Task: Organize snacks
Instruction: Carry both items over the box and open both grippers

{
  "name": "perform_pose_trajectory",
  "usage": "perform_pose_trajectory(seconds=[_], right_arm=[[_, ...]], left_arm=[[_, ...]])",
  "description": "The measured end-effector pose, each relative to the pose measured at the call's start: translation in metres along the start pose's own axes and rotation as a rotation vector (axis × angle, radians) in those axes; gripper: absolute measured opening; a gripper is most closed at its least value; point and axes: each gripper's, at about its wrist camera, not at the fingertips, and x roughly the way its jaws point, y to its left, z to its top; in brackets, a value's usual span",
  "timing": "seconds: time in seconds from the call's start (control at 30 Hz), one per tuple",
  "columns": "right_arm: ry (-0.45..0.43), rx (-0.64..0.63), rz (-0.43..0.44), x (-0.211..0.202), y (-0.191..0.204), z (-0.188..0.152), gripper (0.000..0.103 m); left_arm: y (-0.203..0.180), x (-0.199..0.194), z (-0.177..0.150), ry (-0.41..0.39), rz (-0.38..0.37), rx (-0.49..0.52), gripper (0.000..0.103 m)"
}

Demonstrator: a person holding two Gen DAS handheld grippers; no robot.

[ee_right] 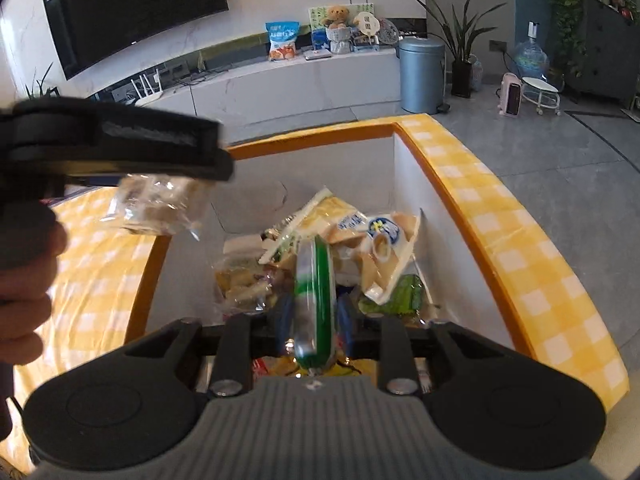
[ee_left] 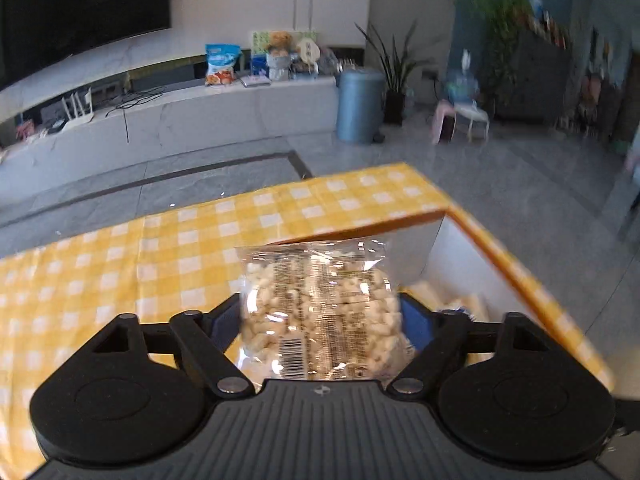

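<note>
My left gripper [ee_left: 320, 320] is shut on a clear bag of pale puffed snacks [ee_left: 316, 300], held above the near left corner of the white box with an orange rim [ee_left: 472, 224]. In the right wrist view the same bag [ee_right: 160, 208] hangs under the left gripper [ee_right: 120, 148] over the box's left wall. My right gripper [ee_right: 314, 316] is shut on a green and white snack packet [ee_right: 314, 300], held edge-on above the box [ee_right: 404, 184]. Several snack packets [ee_right: 360, 240] lie piled inside the box.
The box stands on a table with a yellow checked cloth [ee_left: 120, 264], which also shows in the right wrist view [ee_right: 540, 264]. Beyond is grey floor, a blue bin [ee_right: 422, 74], a TV bench and plants.
</note>
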Motion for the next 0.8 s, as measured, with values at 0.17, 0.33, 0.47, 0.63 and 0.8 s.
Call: perform_pose_trajectory(seconds=[0.17,0.33,0.47,0.63,0.8], right_arm=[[-0.064,-0.006,-0.020,-0.019,0.008,0.006,0.090],[-0.080,-0.011,-0.086,-0.047,0.020,-0.001,0.099],[-0.080,-0.035,-0.165,-0.076,0.039,-0.014,0.100],[-0.085,-0.015,-0.190,-0.111,0.052,-0.043,0.100],[-0.098,-0.008,-0.187,-0.137,0.064,-0.071,0.100]], left_arm=[[-0.011,-0.022,-0.003,-0.102,0.046,0.079,0.102],[-0.014,-0.068,-0.006,-0.159,0.006,0.066,0.103],[-0.017,-0.110,-0.023,-0.194,-0.042,0.062,0.103],[-0.020,-0.143,-0.052,-0.211,-0.027,0.023,0.103],[-0.021,-0.155,-0.080,-0.175,-0.019,0.003,0.103]])
